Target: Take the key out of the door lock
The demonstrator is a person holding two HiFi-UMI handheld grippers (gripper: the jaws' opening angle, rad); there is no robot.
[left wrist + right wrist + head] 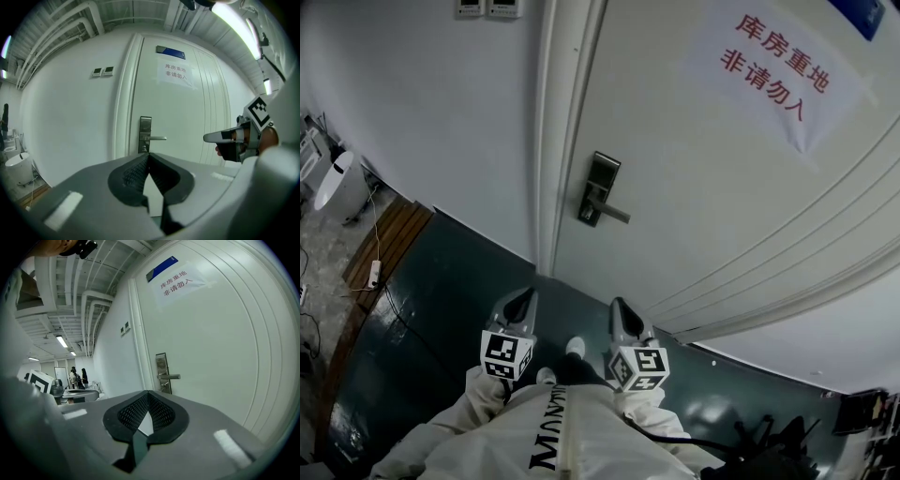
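We hold both grippers low in front of us, the left gripper (pixel 523 298) and the right gripper (pixel 622 307), each with its jaws pressed together on nothing and both well apart from the white door (pixel 722 216). The dark lock plate (pixel 600 187), its lever handle (pixel 616 215) jutting level to the right, lies ahead of and above the tips, a little nearer the right gripper's line than the left's. The key is too small for us to make out; we judge it sits in the plate under the lever, its shaft pointing out towards us.
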